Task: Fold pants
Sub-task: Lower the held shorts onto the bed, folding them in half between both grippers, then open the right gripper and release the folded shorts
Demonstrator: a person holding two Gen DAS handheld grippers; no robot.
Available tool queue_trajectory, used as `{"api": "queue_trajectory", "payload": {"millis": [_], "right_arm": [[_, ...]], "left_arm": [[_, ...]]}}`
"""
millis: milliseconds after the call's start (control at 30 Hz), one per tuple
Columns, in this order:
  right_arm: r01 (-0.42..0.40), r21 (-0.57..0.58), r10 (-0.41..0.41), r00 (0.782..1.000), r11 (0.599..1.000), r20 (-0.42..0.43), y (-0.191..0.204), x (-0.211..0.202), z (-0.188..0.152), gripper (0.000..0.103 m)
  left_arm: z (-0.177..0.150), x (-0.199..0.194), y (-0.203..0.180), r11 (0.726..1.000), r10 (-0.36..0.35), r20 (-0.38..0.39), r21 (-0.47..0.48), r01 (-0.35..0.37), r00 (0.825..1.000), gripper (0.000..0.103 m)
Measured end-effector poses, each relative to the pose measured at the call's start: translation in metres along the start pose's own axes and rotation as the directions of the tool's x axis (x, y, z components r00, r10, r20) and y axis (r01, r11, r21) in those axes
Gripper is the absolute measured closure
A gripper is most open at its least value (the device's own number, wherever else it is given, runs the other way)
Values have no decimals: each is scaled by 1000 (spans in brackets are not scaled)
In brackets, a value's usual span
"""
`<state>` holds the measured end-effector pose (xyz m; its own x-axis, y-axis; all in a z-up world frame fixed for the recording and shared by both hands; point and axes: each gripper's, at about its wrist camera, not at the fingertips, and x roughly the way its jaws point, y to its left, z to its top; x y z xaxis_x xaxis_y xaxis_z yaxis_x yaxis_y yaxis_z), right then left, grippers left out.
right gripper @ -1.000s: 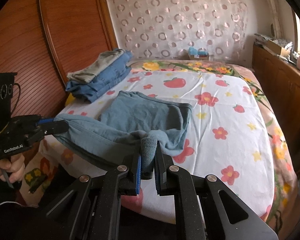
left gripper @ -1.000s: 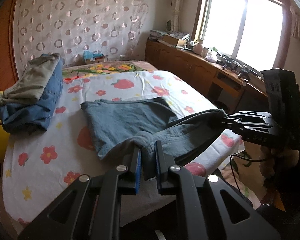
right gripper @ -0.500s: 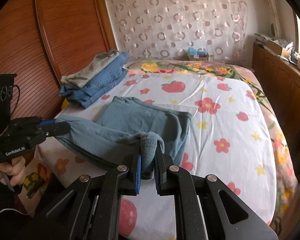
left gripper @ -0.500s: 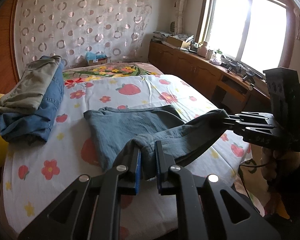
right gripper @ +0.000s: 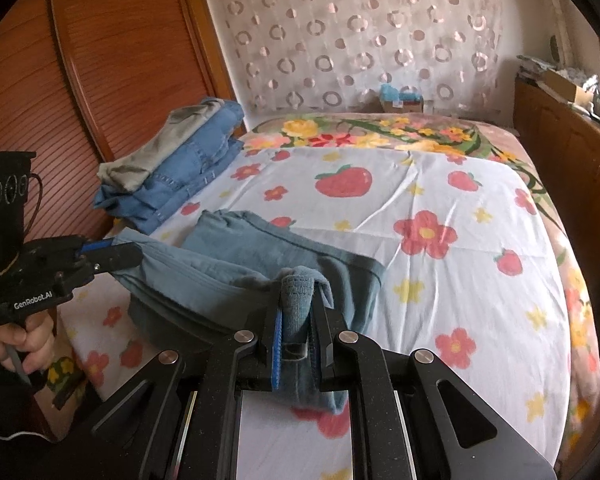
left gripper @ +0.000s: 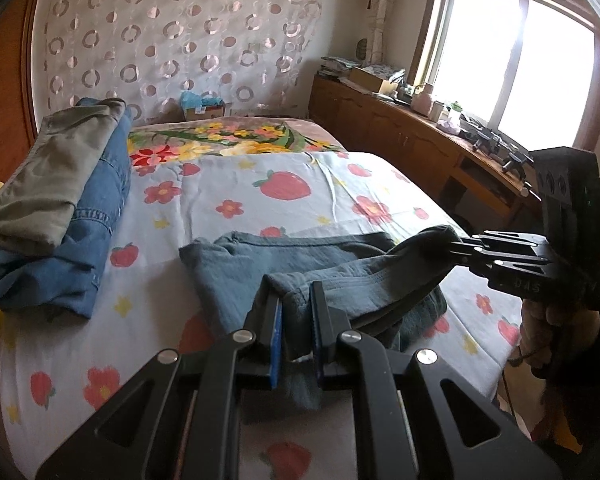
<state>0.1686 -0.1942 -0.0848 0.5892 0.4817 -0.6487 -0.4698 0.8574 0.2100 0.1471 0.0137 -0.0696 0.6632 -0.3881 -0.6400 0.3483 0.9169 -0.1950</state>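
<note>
- Comparing with a second ago, we see the grey-blue pants carried further onto the bed: the lifted edge we hold now hangs over the flat lower layer, where before it hung out past the near mattress edge.
- We find the fold further along too, with the raised band now overlapping much of the layer lying on the sheet.
- We see the pants in the near half of the bed, partly flat on the strawberry-and-flower sheet and partly held up off it.
- We read the held edge as the long axis: it stretches taut from one gripper to the other, running across the bed from the wardrobe side toward the window side.
- We see the flat layer reaching away from us toward the curtained wall.
- Our left gripper is clamped on one end of that edge, cloth bunched between its blue-padded fingers.
- Our right gripper is likewise closed on the other end, a thick fold of fabric standing up between the jaws.
- We note a stack of folded clothes, denim under a grey-green garment, lying well apart from the pants beside the wooden wardrobe.
</note>
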Motion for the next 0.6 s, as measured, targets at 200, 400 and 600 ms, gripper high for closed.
{"api": "queue_trajectory", "payload": {"millis": [200,400,600], "right_arm": [[-8,-4,8,1000,1000,-21,-7,18,9,95],[1,-4,-1,999,1000,-53,-12,36,7,94],[7,6,-7,997,1000,-70,-19,46,9,93]], "left_arm": [[6,23,16,1000,15,-33,-16,-15,999,93],[4,41,22,999,28,-63,-13,-29,998,91],[0,52,29,999,27,-89,-20,-29,996,87]]}}
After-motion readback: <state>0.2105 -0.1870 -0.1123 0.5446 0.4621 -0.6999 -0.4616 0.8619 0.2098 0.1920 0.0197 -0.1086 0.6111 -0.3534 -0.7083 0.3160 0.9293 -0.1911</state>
